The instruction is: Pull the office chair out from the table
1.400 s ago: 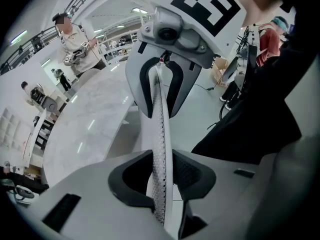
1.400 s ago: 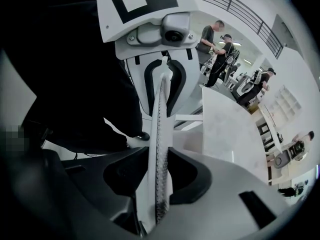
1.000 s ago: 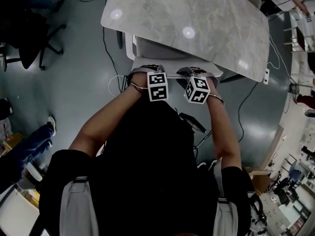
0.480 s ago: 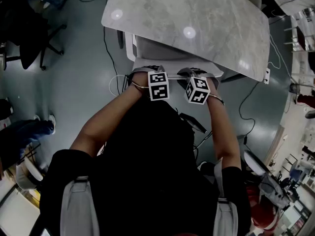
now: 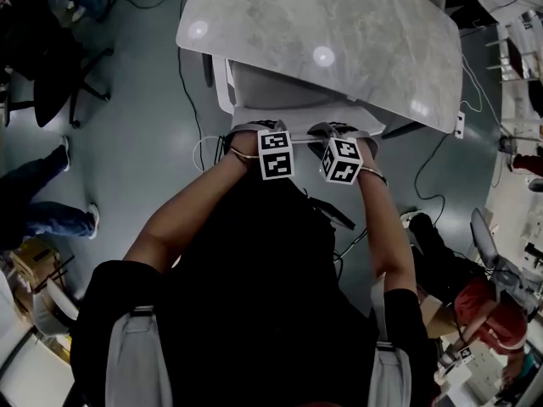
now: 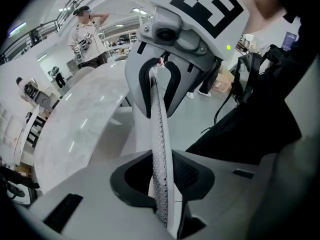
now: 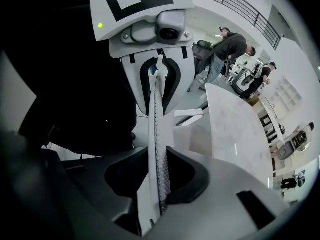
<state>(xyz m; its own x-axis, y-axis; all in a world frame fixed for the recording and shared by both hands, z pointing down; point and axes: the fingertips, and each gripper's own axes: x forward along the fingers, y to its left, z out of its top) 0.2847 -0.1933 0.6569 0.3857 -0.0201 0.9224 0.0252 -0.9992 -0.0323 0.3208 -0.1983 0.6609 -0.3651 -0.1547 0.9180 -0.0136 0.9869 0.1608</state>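
A white office chair [image 5: 284,91] sits tucked under the grey marble table [image 5: 322,32], its seat partly hidden by the tabletop. Both grippers clamp the thin perforated top edge of its backrest, side by side. My left gripper [image 5: 263,131] is shut on that backrest edge [image 6: 160,144], which runs straight between its pads [image 6: 186,171]. My right gripper [image 5: 335,131] grips the same edge [image 7: 159,149] a little further right. In each gripper view the other gripper shows ahead along the edge.
A black office chair [image 5: 59,66] stands on the grey floor at the left. Cables [image 5: 197,147] trail beside the white chair. A person's legs [image 5: 42,202] are at the left, another person [image 5: 492,312] at the lower right.
Both grippers stay clamped on the backrest in about the same place. People at the left and lower right edges have shifted.
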